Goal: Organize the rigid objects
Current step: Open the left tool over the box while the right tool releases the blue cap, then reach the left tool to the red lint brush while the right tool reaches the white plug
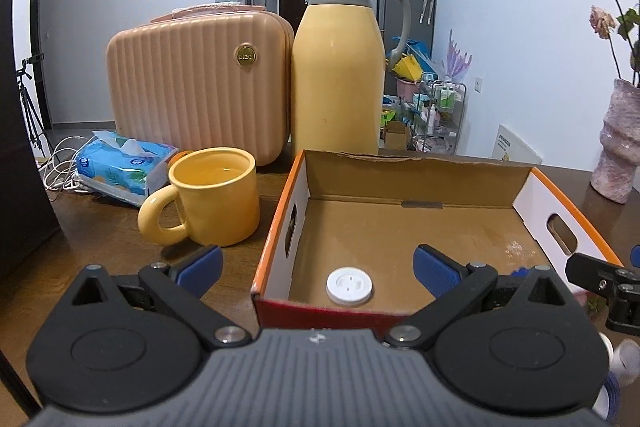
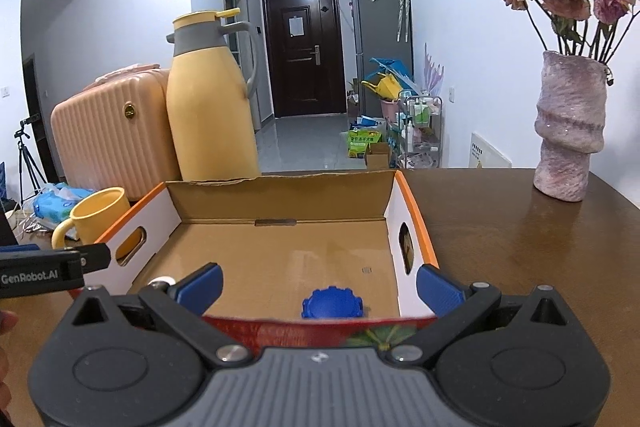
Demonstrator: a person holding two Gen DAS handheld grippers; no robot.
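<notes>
Box: on the dark wooden table [image 2: 500,227], an open cardboard box [image 1: 400,223] is sitting with its near wall just in front of both grippers, likely serving as the collecting place for the rigid things
White cap: a round white cap [image 1: 349,286] is lying flat on the box floor, close against the near wall and toward the box's left side
Blue cap: a ridged blue cap [image 2: 332,303] is lying on the box floor too, near the near wall and toward the box's right side; the two caps are sitting apart
Left gripper: the left gripper [image 1: 318,267] is hovering just outside the box's near wall, fingers spread wide and grasping nothing
Right gripper: the right gripper [image 2: 318,287] is hanging at the same wall, likewise released and empty
Mug: a yellow mug [image 1: 208,197] is standing upright just left of the box, handle turned toward the camera; it looks like a candidate for the next pick
Behind the box: a yellow thermos jug [image 1: 338,67] and a pink ribbed case [image 1: 196,91] are standing side by side
Right of the box: a vase [image 2: 568,131] of dried roses is standing well apart
</notes>
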